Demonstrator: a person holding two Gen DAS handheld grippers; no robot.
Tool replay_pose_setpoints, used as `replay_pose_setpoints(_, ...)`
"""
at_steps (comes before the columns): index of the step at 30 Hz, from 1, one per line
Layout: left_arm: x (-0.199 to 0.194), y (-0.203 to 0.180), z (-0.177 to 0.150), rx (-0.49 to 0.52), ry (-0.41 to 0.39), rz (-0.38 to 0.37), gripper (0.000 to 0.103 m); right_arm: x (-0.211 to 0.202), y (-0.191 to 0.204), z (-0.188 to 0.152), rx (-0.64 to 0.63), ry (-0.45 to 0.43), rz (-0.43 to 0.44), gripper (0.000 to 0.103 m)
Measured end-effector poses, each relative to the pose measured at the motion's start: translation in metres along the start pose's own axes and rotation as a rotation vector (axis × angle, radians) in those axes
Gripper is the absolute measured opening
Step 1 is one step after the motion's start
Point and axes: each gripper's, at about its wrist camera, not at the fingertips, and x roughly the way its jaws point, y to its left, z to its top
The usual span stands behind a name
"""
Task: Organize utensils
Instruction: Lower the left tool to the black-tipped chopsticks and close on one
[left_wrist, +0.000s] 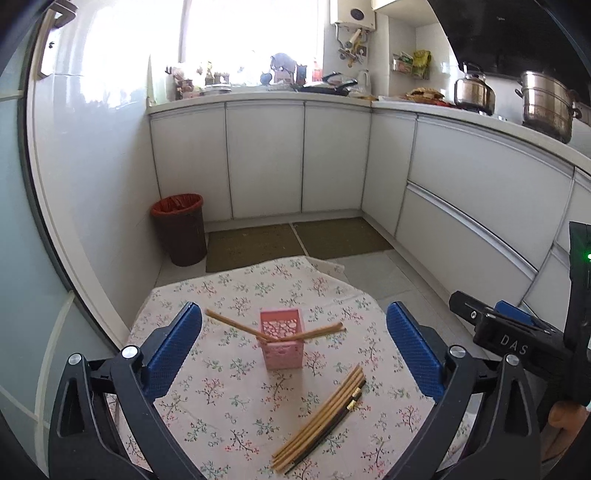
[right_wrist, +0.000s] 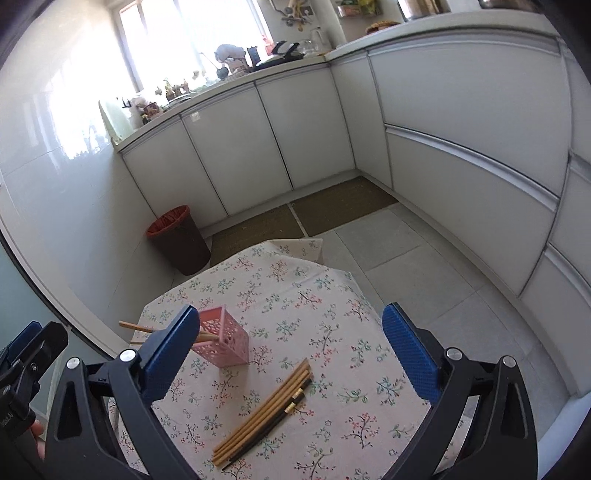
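Note:
A pink perforated holder (left_wrist: 282, 343) (right_wrist: 223, 341) stands upright on the flowered tablecloth (left_wrist: 229, 398) (right_wrist: 325, 332). Chopsticks (left_wrist: 236, 325) lean out of it to the left and right. A bundle of chopsticks (left_wrist: 319, 415) (right_wrist: 264, 410), several wooden and a dark one, lies flat on the cloth nearer to me. My left gripper (left_wrist: 293, 349) is open above the cloth, with nothing between its blue pads. My right gripper (right_wrist: 290, 350) is open too and empty; it also shows at the right edge of the left wrist view (left_wrist: 517, 328).
The small table ends a short way past the holder, with tiled floor beyond. A brown waste bin (left_wrist: 181, 229) (right_wrist: 177, 240) with a red liner stands by the wall. White cabinets (left_wrist: 266, 158) line the back and right. Pots (left_wrist: 546, 105) sit on the counter.

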Motion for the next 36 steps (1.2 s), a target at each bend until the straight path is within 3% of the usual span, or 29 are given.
replay_pose_setpoints(5, 0.018, -0.025, -0.025, 0.077, 0.153, -0.13, 0.096, 0.021, -0.06, -0.03, 0.116, 0.109, -0.067, 0.096)
replay_pose_setpoints(8, 0.042, -0.048, -0.047, 0.161, 0.299, -0.229, 0.096, 0.04, -0.094, -0.047, 0.209, 0.194, -0.092, 0.096)
replay_pose_setpoints(14, 0.099, -0.085, -0.104, 0.288, 0.499, -0.283, 0.096, 0.069, -0.152, -0.069, 0.442, 0.316, -0.086, 0.096)
replay_pose_setpoints(16, 0.123, -0.091, -0.126, 0.331, 0.559, -0.289, 0.091, 0.07, -0.162, -0.072, 0.495, 0.324, -0.067, 0.096)
replay_pose_setpoints(18, 0.141, -0.094, -0.14, 0.341, 0.61, -0.328, 0.076, 0.071, -0.168, -0.073, 0.515, 0.324, -0.07, 0.096)
replay_pose_setpoints(21, 0.169, -0.098, -0.155, 0.358, 0.661, -0.374, 0.066, 0.076, -0.17, -0.076, 0.532, 0.346, -0.059, 0.096)
replay_pose_setpoints(26, 0.205, -0.099, -0.16, 0.343, 0.708, -0.428, 0.065, 0.086, -0.176, -0.08, 0.589, 0.402, -0.022, 0.096)
replay_pose_setpoints(30, 0.223, -0.099, -0.16, 0.315, 0.768, -0.524, 0.065, 0.094, -0.178, -0.082, 0.625, 0.44, 0.0, 0.096)
replay_pose_setpoints(36, 0.234, -0.097, -0.151, 0.316, 0.74, -0.496, 0.065, 0.101, -0.173, -0.082, 0.621, 0.467, 0.032, 0.096)
